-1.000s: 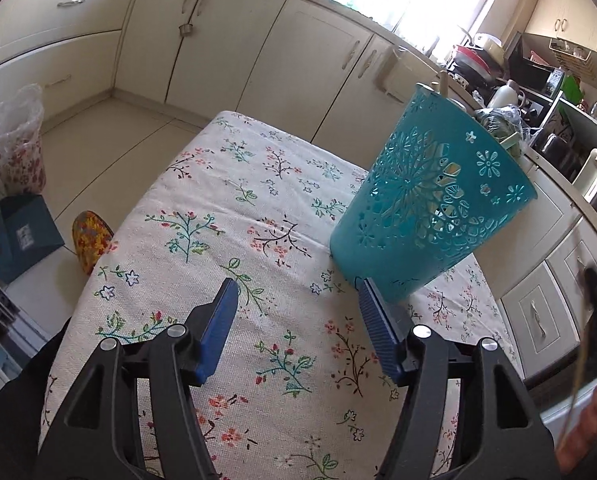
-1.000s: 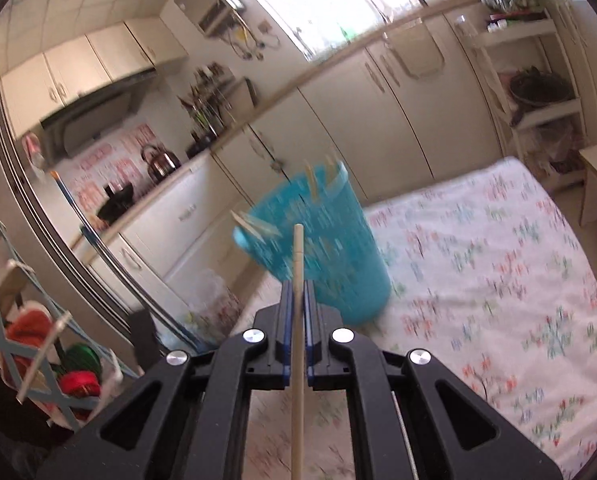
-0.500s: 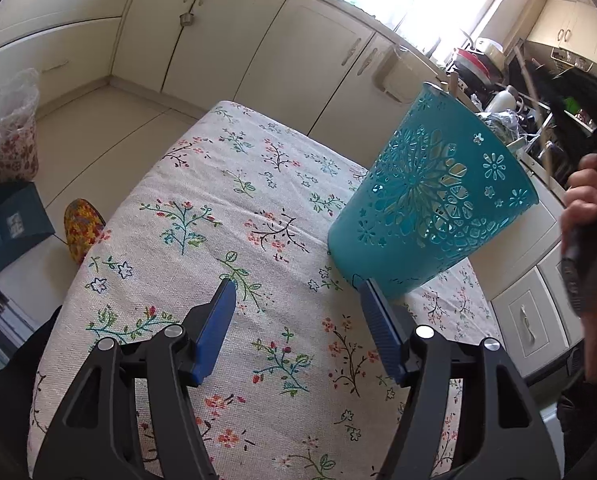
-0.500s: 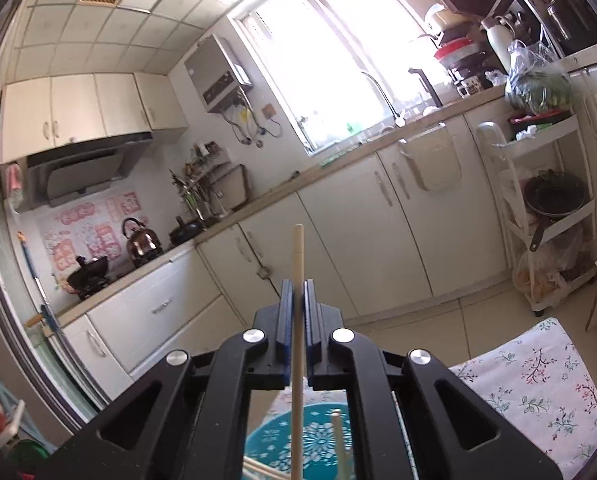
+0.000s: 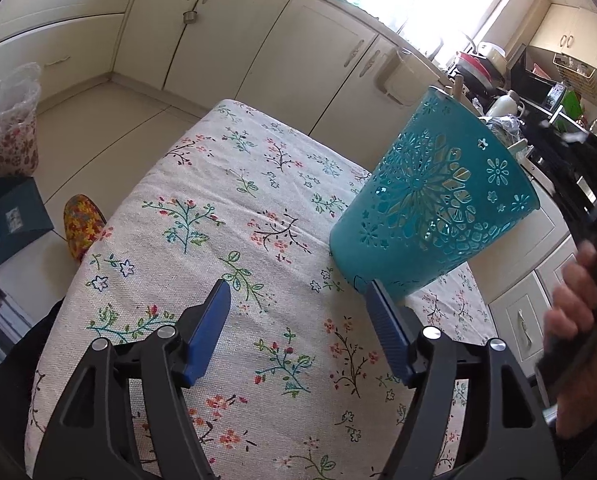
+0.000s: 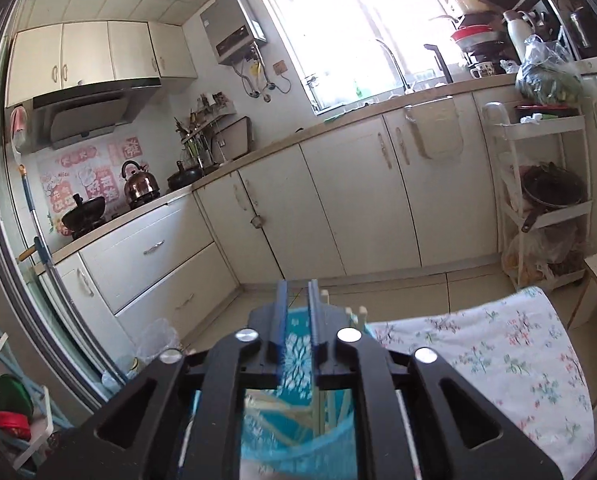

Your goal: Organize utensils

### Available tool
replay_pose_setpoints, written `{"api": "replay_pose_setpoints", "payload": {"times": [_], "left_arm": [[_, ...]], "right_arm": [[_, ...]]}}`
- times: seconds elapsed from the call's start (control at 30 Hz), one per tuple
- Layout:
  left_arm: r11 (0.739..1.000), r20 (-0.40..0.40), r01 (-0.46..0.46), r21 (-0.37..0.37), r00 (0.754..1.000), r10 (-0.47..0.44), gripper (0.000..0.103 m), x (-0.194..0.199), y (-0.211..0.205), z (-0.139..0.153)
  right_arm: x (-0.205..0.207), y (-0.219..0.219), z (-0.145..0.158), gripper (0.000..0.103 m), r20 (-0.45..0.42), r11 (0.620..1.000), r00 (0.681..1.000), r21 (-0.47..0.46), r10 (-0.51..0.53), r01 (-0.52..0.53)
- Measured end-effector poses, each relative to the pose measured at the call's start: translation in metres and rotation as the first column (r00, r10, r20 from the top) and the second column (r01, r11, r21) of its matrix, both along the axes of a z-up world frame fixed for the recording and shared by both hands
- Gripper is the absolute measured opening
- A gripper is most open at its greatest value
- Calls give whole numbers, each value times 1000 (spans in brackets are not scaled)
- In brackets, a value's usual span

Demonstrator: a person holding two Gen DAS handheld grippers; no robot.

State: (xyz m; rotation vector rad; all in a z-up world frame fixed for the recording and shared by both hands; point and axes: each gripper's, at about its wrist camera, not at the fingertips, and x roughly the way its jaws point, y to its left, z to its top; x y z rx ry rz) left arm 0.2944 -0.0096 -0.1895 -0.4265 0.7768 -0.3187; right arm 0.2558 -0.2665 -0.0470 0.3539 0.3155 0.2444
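Observation:
A teal perforated basket (image 5: 434, 208) stands on the floral tablecloth (image 5: 226, 208). A wooden stick tip (image 5: 456, 86) pokes over its far rim. My left gripper (image 5: 298, 296) hovers just in front of the basket's base. Its jaws are opening and nothing is between them. In the right wrist view my right gripper (image 6: 297, 292) hangs right over the basket (image 6: 298, 360), where several wooden chopsticks (image 6: 326, 400) lean inside. Its jaws are opening to a narrow gap with nothing between the pads. A hand (image 5: 578, 304) holds the right gripper's handle beside the basket.
Cream kitchen cupboards (image 6: 338, 208) run along the walls behind the table. A white shelf cart (image 6: 538, 208) stands past the table's far corner. On the floor left of the table lie a patterned slipper (image 5: 80, 224), a teal box (image 5: 10, 220) and a plastic bag (image 5: 12, 120).
The chopstick that my right gripper was shut on has left its jaws, which have parted. That gripper came over the basket. My left gripper's jaws widened slightly.

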Motion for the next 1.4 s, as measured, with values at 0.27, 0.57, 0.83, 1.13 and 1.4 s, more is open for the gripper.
{"api": "replay_pose_setpoints", "payload": {"times": [0.27,0.57,0.83,1.13,1.4], "left_arm": [[981,24,15,196,1000,-20,88,-13,-17,28],[924,8,-10,383,1000,7,95,-73,-15,99],[900,64,-27,435,998,-1,96,-153,-6,156],[920,52,8,392,998,-30,96,-223,12,176],[890,162,-59,453,987,-17,96,-284,10,197]], "right_arm": [[-83,2,-43,76,-296,995,952,-73,-84,65],[-143,19,-53,94,-474,982,865,-155,-166,104],[-200,45,-6,96,-407,983,903,-165,-141,79],[-270,68,1,96,-380,980,910,-165,-169,113],[-304,68,13,96,-341,980,922,-140,-185,144]]}}
